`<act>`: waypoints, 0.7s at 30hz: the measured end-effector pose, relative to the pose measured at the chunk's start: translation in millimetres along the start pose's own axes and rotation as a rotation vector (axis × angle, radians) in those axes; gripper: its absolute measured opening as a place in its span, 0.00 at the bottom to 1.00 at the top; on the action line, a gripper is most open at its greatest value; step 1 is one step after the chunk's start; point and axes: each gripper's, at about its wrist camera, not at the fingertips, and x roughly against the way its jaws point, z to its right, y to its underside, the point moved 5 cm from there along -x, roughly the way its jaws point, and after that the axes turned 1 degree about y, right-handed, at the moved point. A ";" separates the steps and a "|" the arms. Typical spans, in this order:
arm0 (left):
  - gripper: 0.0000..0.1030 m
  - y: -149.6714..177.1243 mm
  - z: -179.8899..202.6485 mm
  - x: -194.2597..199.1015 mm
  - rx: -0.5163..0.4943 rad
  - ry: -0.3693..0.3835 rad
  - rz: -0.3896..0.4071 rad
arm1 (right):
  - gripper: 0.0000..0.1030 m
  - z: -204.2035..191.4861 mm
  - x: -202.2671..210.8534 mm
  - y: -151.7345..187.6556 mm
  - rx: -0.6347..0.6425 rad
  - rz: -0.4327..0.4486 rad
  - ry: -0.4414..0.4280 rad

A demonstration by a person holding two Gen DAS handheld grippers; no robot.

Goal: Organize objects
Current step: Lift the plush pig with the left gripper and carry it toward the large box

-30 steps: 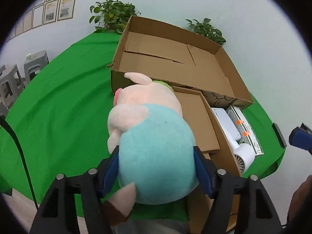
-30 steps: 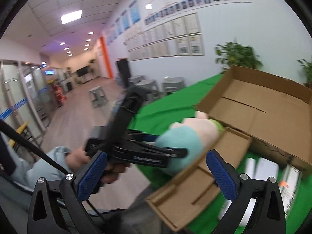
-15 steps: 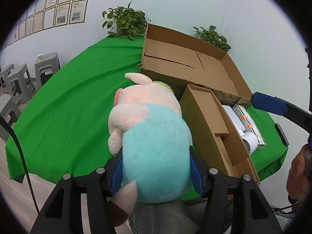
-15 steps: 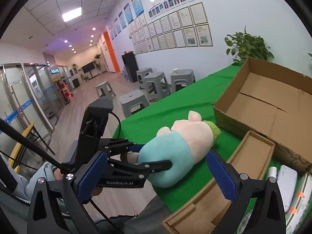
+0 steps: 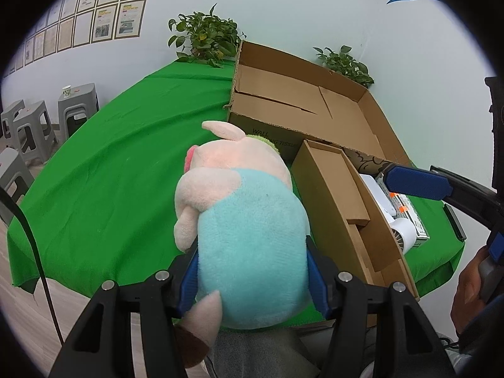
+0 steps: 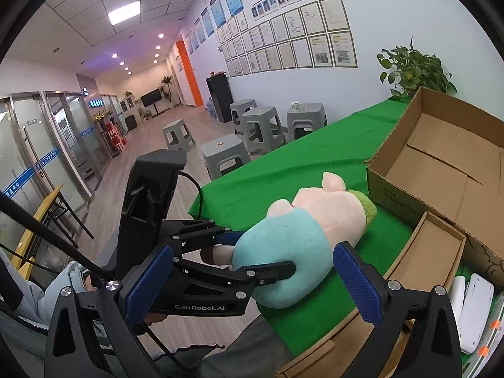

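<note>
Left hand-held gripper (image 5: 252,271), black-framed with blue pads, clamped on the turquoise body of a soft plush pig with pink head and green collar (image 5: 242,220); same toy seen from the side in the right wrist view (image 6: 302,236), head pointing toward the large open brown cardboard box (image 5: 302,110), body apparently held just over the near edge of the green-clothed table (image 5: 110,163), though contact with the cloth not clear from either view. Right hand-held gripper (image 6: 261,283) with jaws wide apart, nothing between the blue pads (image 6: 356,286), hovering beside the plush pig on the side away from the grey plastic stools (image 6: 245,129). Narrow shallow brown cardboard tray (image 5: 343,214) lying just beside the plush pig, touching the front wall of the large box. White plastic devices and a flat printed carton with orange tabs (image 5: 400,211) on the far side of the narrow tray from the plush pig. Two potted green plants behind the large box, one at its left corner (image 5: 204,37), one at its rear right corner (image 5: 343,63). Rows of framed certificates (image 6: 302,44) on the white wall beyond the stools.
</note>
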 end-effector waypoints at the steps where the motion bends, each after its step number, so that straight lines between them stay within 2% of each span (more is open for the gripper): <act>1: 0.55 -0.2 -0.1 -0.1 0.002 0.001 0.001 | 0.99 1.2 0.8 1.2 -0.006 -0.001 0.001; 13: 0.55 -1.2 6.0 -1.9 -0.002 -0.007 -0.001 | 0.99 17.4 12.6 3.3 -0.076 0.014 0.012; 21: 0.53 -10.4 17.6 4.2 0.006 -0.007 0.036 | 0.99 31.4 21.8 6.9 -0.112 0.027 0.028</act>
